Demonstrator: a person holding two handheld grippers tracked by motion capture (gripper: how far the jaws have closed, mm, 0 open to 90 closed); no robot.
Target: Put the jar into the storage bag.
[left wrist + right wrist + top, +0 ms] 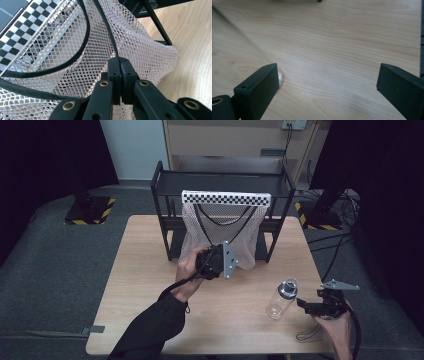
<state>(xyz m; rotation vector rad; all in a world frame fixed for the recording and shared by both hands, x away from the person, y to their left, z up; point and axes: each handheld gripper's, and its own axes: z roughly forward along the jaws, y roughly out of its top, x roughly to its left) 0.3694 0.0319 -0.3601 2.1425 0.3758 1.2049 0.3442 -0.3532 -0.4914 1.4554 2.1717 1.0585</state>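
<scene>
Holding the net bag open while the bottle waits on the desk.

Left gripper (121, 72), jaws pinched shut on the net bag (220, 227) hanging from the black rack (165, 200), is likely readying it for loading. Right gripper (320, 307), jaws standing wide and empty, is hovering just beside the upright bottle (282, 298); the next move calls for closing around the bottle.

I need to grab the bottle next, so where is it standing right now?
In the high view the clear bottle stands upright on the table, near its right front corner, just left of the right hand-held gripper and right of the mesh bag.
</scene>
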